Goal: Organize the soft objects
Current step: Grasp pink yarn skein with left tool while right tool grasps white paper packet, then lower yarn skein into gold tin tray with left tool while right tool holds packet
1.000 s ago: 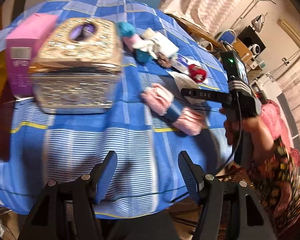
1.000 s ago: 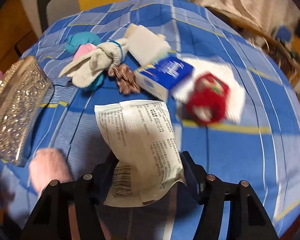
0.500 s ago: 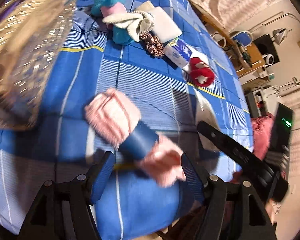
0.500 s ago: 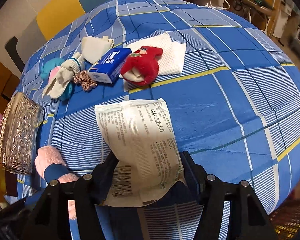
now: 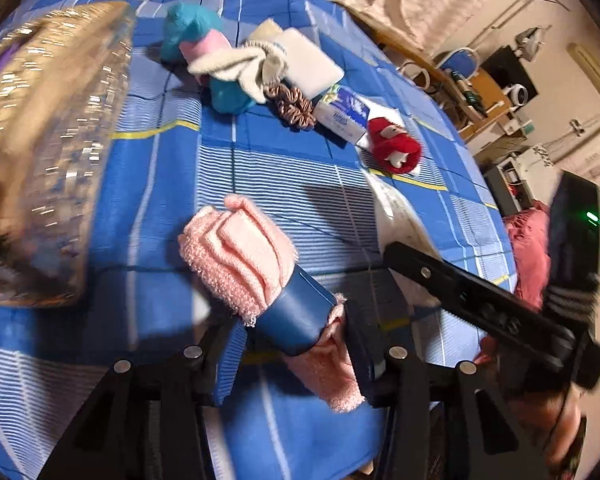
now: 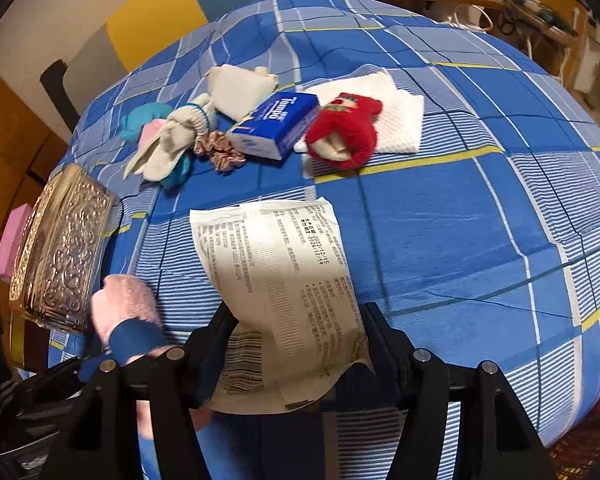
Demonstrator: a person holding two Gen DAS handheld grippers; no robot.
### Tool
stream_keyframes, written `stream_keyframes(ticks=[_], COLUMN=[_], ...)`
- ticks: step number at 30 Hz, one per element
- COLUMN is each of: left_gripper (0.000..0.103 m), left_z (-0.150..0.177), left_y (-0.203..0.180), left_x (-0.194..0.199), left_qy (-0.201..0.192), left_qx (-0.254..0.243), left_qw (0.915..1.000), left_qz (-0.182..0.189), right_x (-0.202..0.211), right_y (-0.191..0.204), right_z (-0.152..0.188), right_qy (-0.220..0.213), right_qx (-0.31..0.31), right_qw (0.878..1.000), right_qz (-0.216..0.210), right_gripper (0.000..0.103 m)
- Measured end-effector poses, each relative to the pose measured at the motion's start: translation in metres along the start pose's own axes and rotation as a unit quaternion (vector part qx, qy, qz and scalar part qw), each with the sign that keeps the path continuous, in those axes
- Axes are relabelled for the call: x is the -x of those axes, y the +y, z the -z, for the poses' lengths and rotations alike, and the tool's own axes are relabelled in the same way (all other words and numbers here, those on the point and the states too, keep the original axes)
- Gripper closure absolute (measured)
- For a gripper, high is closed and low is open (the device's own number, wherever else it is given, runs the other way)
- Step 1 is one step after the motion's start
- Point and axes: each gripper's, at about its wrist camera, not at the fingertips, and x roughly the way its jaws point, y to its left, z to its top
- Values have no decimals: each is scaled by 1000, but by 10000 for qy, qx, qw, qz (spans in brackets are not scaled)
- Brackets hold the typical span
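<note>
Your left gripper [image 5: 296, 354] has just been closing on the towel [image 5: 256, 280]; its fingers now press the roll from both sides, just below the blue band. The towel is a pink, fluffy, folded roll cinched at its middle by that dark blue sleeve; it lies on the cloth [image 5: 172, 176] at about six o'clock in your left view, slanting from ten towards five, its upper end loose and layered, its lower end squeezed between the pads.

Your right gripper [image 6: 296, 354] pinches the packet [image 6: 280, 288]: a flat white pouch printed with small text and a barcode, its lower part between the fingers and its top fanning out towards twelve over the cloth.

At nine o'clock of the towel stands the gold box [image 5: 48, 152], blurred; towards twelve to one lie a teal and pink bundle [image 5: 196, 40] with a cream glove [image 5: 244, 64] across it, a scrunchie [image 5: 296, 106], a tissue pack [image 5: 344, 114] and a red mitten [image 5: 392, 146] on a white pad [image 6: 392, 120].
</note>
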Motion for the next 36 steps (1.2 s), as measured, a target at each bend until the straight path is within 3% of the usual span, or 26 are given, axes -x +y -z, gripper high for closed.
stream_keyframes(ticks=[12,20,25,29,36], left_gripper=[55,55,55,55,55], left_z=[32,26,10,-8,-40], left_y=[36,104,166,220,335], left_x=[90,164,194,203,197], left_qy=[-551,-1013,-1047,-884,-237], left_qx=[-493,-176,100,249,761], left_qw=[9964,9941,9944,9945,9893], left_qz=[412,346,-8,-494,-1221], right_x=[-9,-9,-8,-8,-4], right_y=[38,55,60,64,68], right_z=[19,35,42,43,43], right_qy=[-161,-287,-353,-342,-332], right_qx=[638,658,550,486,195], right_qw=[9978,9973,9976,9977,9986], right_qz=[35,132,248,323,365], right_gripper=[39,39,39,39,39])
